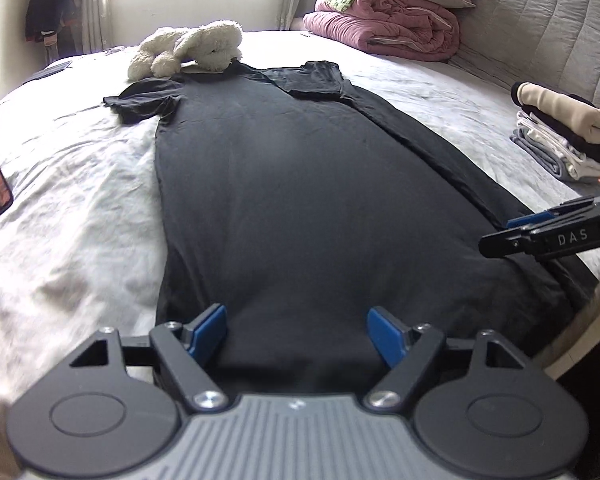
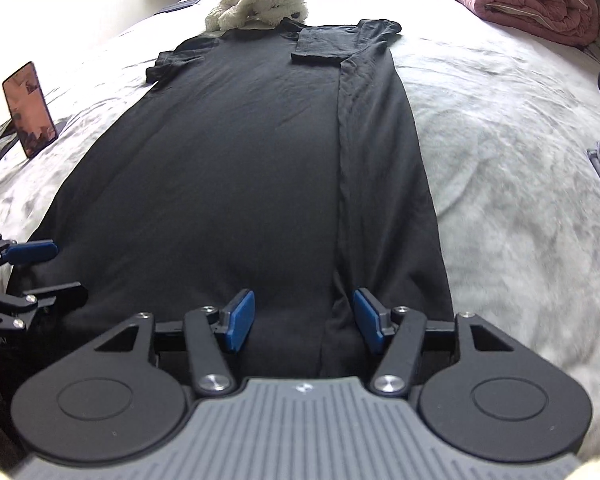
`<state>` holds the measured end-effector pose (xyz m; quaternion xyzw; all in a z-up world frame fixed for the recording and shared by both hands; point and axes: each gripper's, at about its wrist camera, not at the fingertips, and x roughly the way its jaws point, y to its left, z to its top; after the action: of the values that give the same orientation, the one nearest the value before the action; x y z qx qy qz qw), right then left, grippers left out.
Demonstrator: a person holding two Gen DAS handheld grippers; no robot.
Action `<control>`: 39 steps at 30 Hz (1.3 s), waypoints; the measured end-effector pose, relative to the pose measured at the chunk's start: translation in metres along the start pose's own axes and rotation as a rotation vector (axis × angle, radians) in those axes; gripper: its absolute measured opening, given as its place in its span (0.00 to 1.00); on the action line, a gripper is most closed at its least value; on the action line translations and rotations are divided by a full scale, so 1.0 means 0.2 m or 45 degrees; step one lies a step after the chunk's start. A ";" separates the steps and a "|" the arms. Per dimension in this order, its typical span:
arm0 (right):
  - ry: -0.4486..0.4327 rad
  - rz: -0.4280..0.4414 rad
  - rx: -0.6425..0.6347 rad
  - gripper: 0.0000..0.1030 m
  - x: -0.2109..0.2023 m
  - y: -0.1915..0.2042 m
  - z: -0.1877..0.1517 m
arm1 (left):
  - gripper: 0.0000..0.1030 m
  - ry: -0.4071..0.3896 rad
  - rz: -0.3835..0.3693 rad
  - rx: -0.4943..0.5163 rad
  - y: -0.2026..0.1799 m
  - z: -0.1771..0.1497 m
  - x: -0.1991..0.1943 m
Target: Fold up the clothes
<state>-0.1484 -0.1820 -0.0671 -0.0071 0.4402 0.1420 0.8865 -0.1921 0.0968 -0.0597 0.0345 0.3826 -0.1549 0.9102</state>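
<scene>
**Long black garment laid flat, both grippers open at its hem**

Rumpled pale bedding (image 2: 500, 168) forms the work surface, and a long black garment (image 1: 284, 184) is spread lengthwise down the middle of the bed. At its near hem the left gripper (image 1: 297, 334) is held with jaws wide, nothing between the pads. The right gripper (image 2: 304, 320) is poised over the same hem nearer the folded side, jaws moderately parted and likewise empty. One long edge has already been turned inward, its sleeve (image 2: 328, 44) lying across the chest; the other sleeve (image 1: 144, 102) is spread outward.

The fabric is judged thin, soft and limp: it will sag and slide, so the hem corners or the unfolded long edge are best pinched firmly. Further off, a folded stack of clothes (image 1: 568, 140) sits to one side and a propped phone (image 2: 30, 110) to the other. A white plush toy (image 1: 188, 48) rests at the collar, hiding the neckline, and a pink quilt (image 1: 384, 24) lies beyond. The hem itself is concealed beneath the gripper bodies.
</scene>
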 end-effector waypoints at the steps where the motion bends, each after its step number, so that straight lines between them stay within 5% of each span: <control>1: 0.003 0.000 -0.004 0.58 -0.03 0.00 -0.03 | 0.77 0.005 0.001 0.006 0.00 -0.03 -0.03; 10: 0.081 -0.022 -0.025 0.58 -0.20 0.06 -0.18 | 0.79 0.195 -0.013 0.087 -0.05 -0.18 -0.15; 15: 0.144 0.051 0.016 0.57 -0.26 0.04 -0.17 | 0.79 0.316 -0.087 0.000 0.00 -0.18 -0.16; 22: 0.045 0.116 -0.011 0.57 -0.35 0.04 -0.04 | 0.79 0.177 -0.151 -0.074 0.04 -0.08 -0.24; 28: 0.025 0.103 0.032 0.57 -0.21 0.01 0.08 | 0.79 0.071 -0.142 -0.079 0.04 0.12 -0.17; 34: 0.151 0.156 0.094 0.57 -0.11 -0.01 0.05 | 0.79 0.233 -0.147 -0.131 0.08 0.11 -0.03; 39: 0.233 0.213 0.048 0.57 -0.16 0.03 -0.04 | 0.80 0.258 -0.168 -0.057 0.08 0.05 -0.10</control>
<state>-0.1741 -0.1854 -0.0459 0.0332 0.5209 0.2059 0.8277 -0.1925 0.1150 -0.0392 0.0044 0.4774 -0.2018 0.8552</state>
